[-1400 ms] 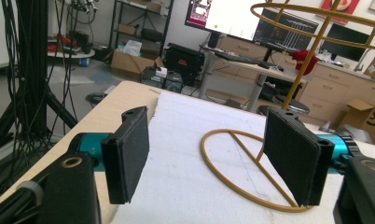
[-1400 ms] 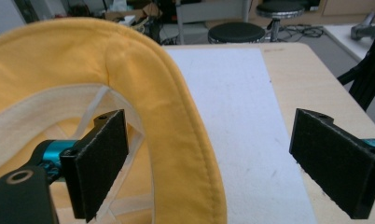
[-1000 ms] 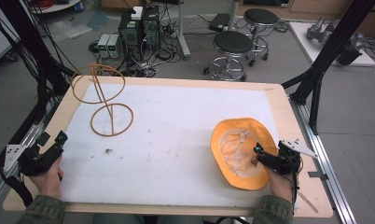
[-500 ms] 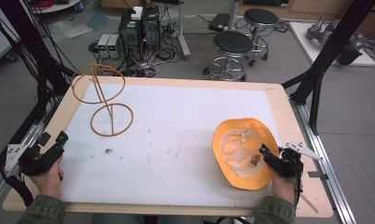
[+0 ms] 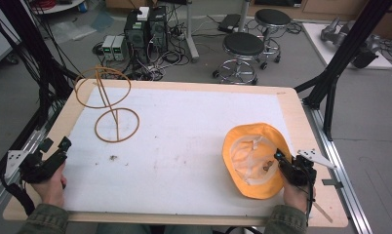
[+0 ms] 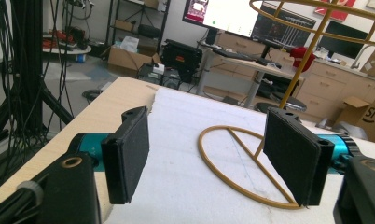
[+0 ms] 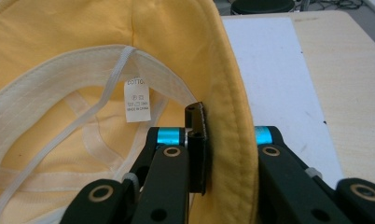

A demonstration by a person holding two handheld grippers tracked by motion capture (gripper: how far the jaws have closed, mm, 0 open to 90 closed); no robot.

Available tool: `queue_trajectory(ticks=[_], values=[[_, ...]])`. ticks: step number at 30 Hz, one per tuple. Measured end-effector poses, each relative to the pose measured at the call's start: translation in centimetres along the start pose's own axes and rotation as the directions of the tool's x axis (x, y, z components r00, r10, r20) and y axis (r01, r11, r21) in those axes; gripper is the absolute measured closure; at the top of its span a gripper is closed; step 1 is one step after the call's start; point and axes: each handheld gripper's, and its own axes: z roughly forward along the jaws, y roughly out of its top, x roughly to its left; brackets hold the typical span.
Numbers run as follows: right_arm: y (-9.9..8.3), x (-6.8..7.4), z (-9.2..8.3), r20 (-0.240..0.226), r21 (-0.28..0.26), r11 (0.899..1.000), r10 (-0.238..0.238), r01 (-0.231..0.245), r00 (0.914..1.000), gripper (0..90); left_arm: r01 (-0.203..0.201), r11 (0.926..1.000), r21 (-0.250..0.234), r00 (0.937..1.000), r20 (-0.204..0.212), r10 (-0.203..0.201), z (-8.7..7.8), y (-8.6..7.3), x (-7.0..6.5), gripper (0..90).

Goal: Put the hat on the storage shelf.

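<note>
A yellow hat (image 5: 250, 146) lies upside down on the white mat (image 5: 184, 131) at the right front, its pale inner band and label facing up. My right gripper (image 5: 280, 158) grips the hat's near right brim. Its jaws have just been closing and now stand shut on the brim. In the right gripper view the yellow brim (image 7: 232, 116) runs between the jaws of the right gripper (image 7: 223, 140), with one pad (image 7: 197, 140) pressed against its inner side. My left gripper (image 5: 56, 145) rests at the table's left front edge. There the left gripper (image 6: 209, 163) is open, with nothing between its jaws.
A golden wire stand (image 5: 108, 105) with a ring base (image 6: 241, 163) rises at the back left of the mat. A few dark crumbs (image 5: 112, 157) lie near the middle. Black frame posts (image 5: 330, 83) flank the wooden table (image 5: 301, 117). Stools (image 5: 243, 48) and computers stand beyond it.
My right gripper's jaws have closed onto the hat's brim. Both hands have stayed in place, and the left gripper is as open as before.
</note>
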Motion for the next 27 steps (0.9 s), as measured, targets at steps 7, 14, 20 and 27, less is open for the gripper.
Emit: queue_trajectory(ticks=[7, 14, 20, 27], values=[[0.2, 1.1, -0.3, 0.022, -0.079, 0.996, -0.039, 0.04, 0.999, 84.1, 0.002, 1.0, -0.004, 1.0, 0.003, -0.002, -0.3, 0.0, -0.2, 31.8], [0.8, 2.0, -0.6, 0.038, -0.161, 0.985, -0.054, 0.059, 0.9978, 84.2, 0.01, 0.9999, -0.01, 0.9999, -0.007, -0.01, -0.2, 0.1, 0.2, 31.8], [1.2, 2.5, -0.7, 0.068, -0.213, 0.974, -0.059, 0.072, 0.9959, 84.1, 0.003, 1.0, -0.005, 1.0, -0.005, -0.003, -0.2, 0.0, 0.1, 31.8], [1.9, 3.3, -1.3, 0.081, -0.294, 0.953, -0.047, 0.068, 0.9956, 84.2, 0.007, 1.0, -0.007, 0.9999, -0.011, -0.007, -0.2, 0.0, 0.3, 31.9]])
